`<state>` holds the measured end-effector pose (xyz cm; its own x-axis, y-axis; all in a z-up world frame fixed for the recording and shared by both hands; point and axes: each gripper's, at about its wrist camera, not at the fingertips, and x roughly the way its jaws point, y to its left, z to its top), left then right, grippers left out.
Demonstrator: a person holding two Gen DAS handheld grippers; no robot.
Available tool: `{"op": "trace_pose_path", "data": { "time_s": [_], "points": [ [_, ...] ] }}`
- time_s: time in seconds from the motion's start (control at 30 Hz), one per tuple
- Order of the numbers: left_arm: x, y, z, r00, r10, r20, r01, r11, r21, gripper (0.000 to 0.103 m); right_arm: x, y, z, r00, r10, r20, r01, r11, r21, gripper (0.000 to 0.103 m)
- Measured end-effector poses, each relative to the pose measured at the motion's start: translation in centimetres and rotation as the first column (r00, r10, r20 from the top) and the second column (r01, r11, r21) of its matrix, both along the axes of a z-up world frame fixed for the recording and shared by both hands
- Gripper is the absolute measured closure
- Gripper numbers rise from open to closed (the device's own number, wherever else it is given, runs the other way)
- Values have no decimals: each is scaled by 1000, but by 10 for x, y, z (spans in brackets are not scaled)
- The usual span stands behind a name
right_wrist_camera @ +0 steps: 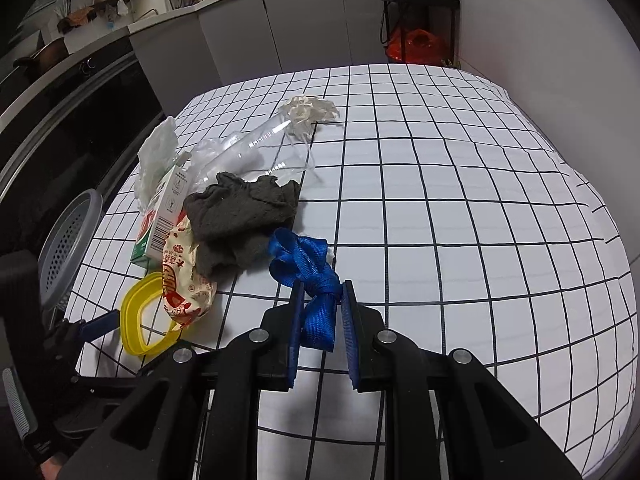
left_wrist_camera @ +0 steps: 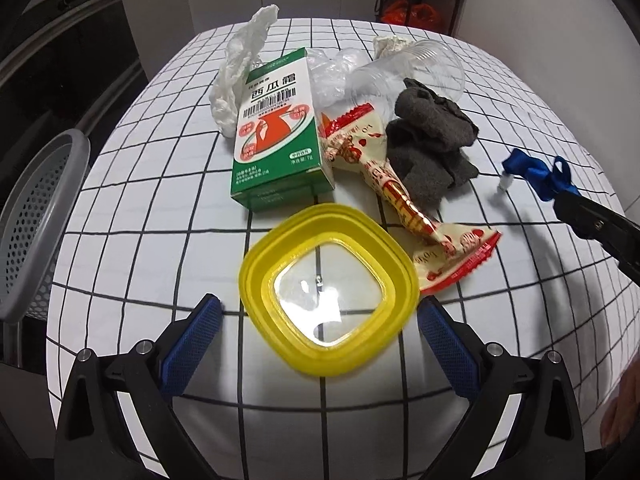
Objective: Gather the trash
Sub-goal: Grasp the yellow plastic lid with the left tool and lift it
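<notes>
A pile of trash lies on the checked tablecloth: a yellow square lid (left_wrist_camera: 329,289), a green and white box (left_wrist_camera: 276,128), a red and cream snack wrapper (left_wrist_camera: 404,196), a grey cloth (left_wrist_camera: 432,136), a clear plastic cup (left_wrist_camera: 408,76), white crumpled tissue (left_wrist_camera: 240,64). My left gripper (left_wrist_camera: 318,320) is open, its jaws on either side of the yellow lid's near edge. My right gripper (right_wrist_camera: 319,296) is shut on a blue ribbon (right_wrist_camera: 308,268), also seen at right in the left wrist view (left_wrist_camera: 540,174).
A grey perforated basket (left_wrist_camera: 38,220) stands off the table's left edge, also in the right wrist view (right_wrist_camera: 68,240). A crumpled paper scrap (right_wrist_camera: 308,114) lies behind the cup. Cabinets and a dark rack with red bags (right_wrist_camera: 416,46) stand beyond the table.
</notes>
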<state>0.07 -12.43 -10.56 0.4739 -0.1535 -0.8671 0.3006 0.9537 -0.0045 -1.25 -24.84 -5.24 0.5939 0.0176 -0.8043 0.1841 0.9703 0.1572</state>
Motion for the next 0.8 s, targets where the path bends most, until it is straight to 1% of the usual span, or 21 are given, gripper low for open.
{"op": "trace_pose_path", "data": {
  "time_s": [0.1, 0.13, 0.2, 0.23, 0.3, 0.47, 0.63, 0.8],
  "points": [
    [4, 2, 0, 1000, 4, 13, -4, 1000, 0, 6, -1, 2, 0, 1000, 7, 0, -7, 1000, 0, 85],
    [4, 2, 1, 1000, 1, 14, -1, 1000, -4, 9, -1, 3, 0, 1000, 9, 0, -9, 1000, 0, 85],
    [4, 5, 3, 1000, -3, 26, 4, 1000, -9, 20, 0, 4, 0, 1000, 12, -2, -12, 1000, -1, 85],
    [3, 5, 5, 999, -8, 34, 8, 1000, -12, 29, 0, 5, 0, 1000, 13, -3, -13, 1000, -3, 85],
    [5, 8, 6, 999, -19, 27, 20, 1000, -20, 29, 0, 6, -1, 1000, 16, -5, -16, 1000, -4, 85],
    [2, 20, 12, 998, -18, 58, 18, 1000, -2, 30, -3, 13, 2, 1000, 30, 2, -30, 1000, -8, 85],
    [-5, 33, 35, 987, -12, 159, 9, 1000, 16, 30, -10, 24, 15, 998, 45, 39, -45, 999, 2, 85],
    [-8, 60, 66, 980, 19, 197, -18, 1000, -8, 30, -10, 46, 32, 993, 78, 84, -79, 997, 7, 85]
  ]
}}
